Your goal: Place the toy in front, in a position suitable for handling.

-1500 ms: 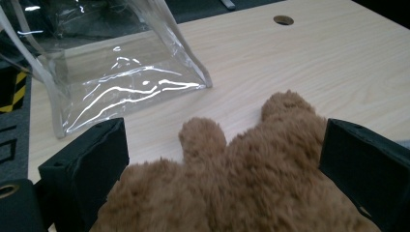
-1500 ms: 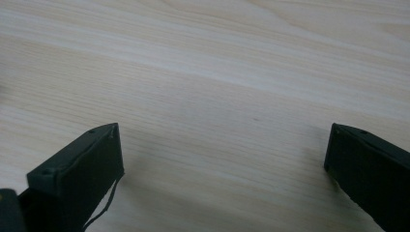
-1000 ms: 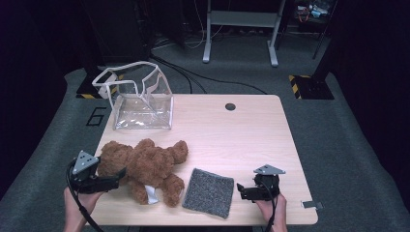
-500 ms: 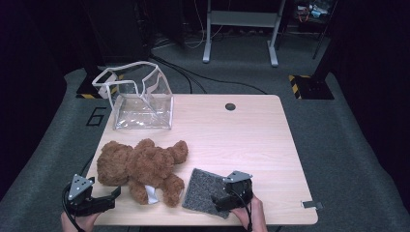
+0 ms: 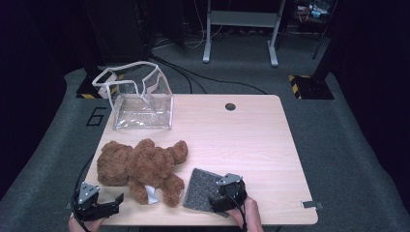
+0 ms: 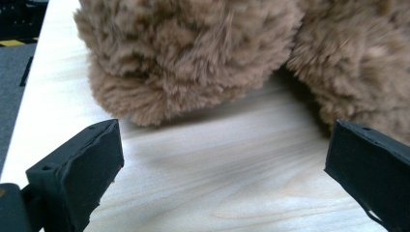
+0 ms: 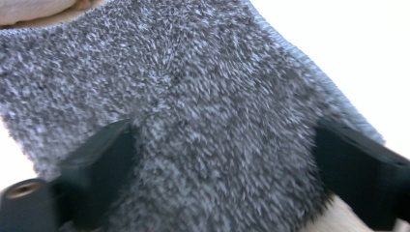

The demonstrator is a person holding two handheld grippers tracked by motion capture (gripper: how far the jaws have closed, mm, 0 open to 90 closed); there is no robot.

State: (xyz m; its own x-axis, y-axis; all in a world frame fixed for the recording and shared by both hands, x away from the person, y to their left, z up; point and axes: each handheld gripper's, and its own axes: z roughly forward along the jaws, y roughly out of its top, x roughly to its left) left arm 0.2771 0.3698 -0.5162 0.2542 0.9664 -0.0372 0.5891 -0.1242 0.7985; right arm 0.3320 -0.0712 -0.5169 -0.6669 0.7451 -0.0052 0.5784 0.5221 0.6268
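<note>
From the high view we see the whole wooden table (image 5: pixel 251 140): a brown teddy bear (image 5: pixel 140 169) lies on its near left part, a grey carpet square (image 5: pixel 203 193) lies flat just right of the bear's leg, and a clear plastic bag (image 5: pixel 140 101) with white trim stands at the far left corner. Our right gripper (image 5: pixel 223 193) sits over the near right corner of the carpet square, while our left gripper (image 5: pixel 104 209) rests low at the table's near left edge, just short of the bear.

The right gripper view adds what the high view cannot: the carpet's speckled grey pile runs between the two black jaws, which have just been closing in on it. They stand apart, with the pile bunched between them, and we cannot tell for sure that the pads press on it, since the picture is blurred.

The left gripper view shows its jaws wide apart over bare wood, with the bear's fur (image 6: pixel 193 53) ahead of them and nothing between.

The hands are cut off by the bottom edge of the high view.
</note>
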